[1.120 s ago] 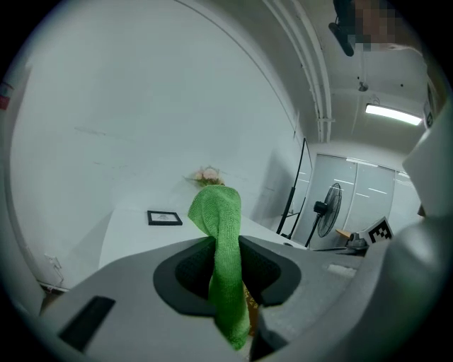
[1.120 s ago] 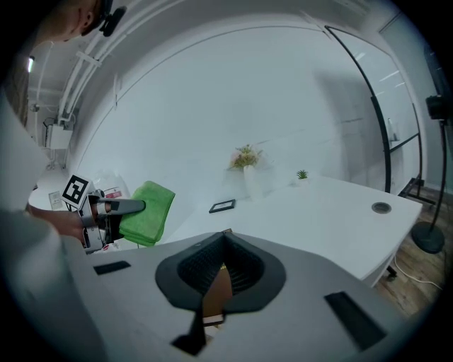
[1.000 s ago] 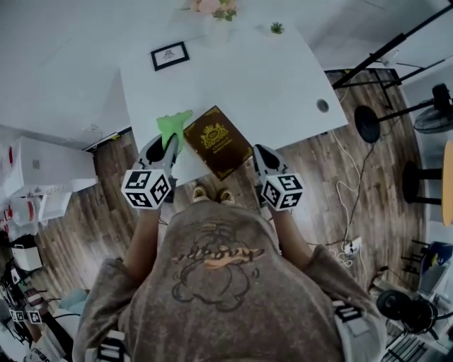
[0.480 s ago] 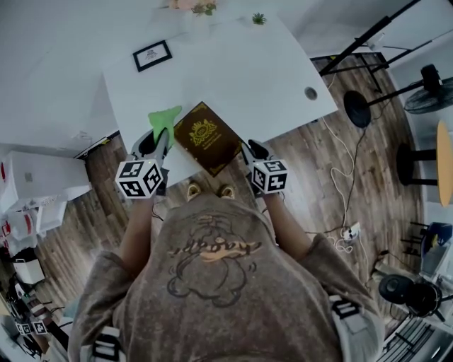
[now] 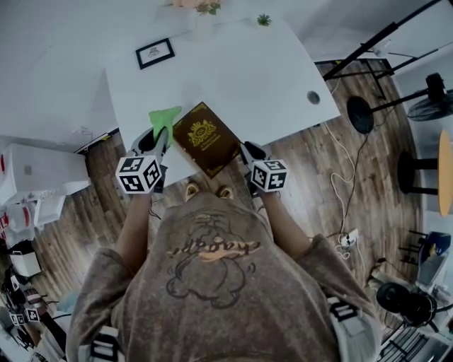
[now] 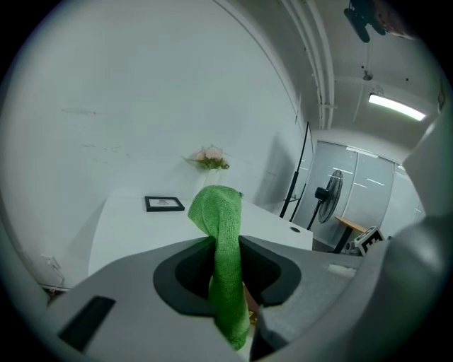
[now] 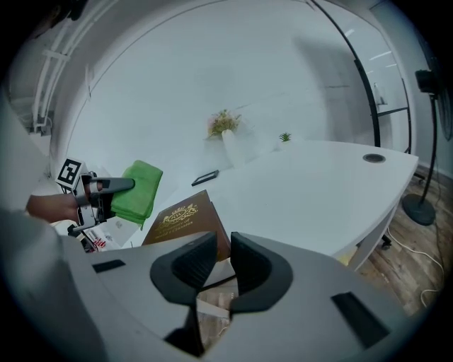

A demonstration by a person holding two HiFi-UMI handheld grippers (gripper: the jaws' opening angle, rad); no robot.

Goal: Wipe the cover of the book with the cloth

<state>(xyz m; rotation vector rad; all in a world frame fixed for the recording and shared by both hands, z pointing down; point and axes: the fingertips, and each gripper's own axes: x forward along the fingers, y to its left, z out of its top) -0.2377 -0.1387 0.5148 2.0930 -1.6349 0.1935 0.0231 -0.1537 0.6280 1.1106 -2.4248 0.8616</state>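
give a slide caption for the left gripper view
Left gripper shut on green cloth, white table and frame beyond

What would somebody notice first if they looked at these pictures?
Probably the bright green cloth, pinched between the fingers of the left gripper by the white table's near left corner. Right beside it, a brown book with a gold crest lies at the table's near edge. The right gripper is held empty by the book's corner.

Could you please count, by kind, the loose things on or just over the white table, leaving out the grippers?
Book: 1
Green cloth: 1
Picture frame: 1
Flower bunch: 1
Small green plant: 1
Total: 5
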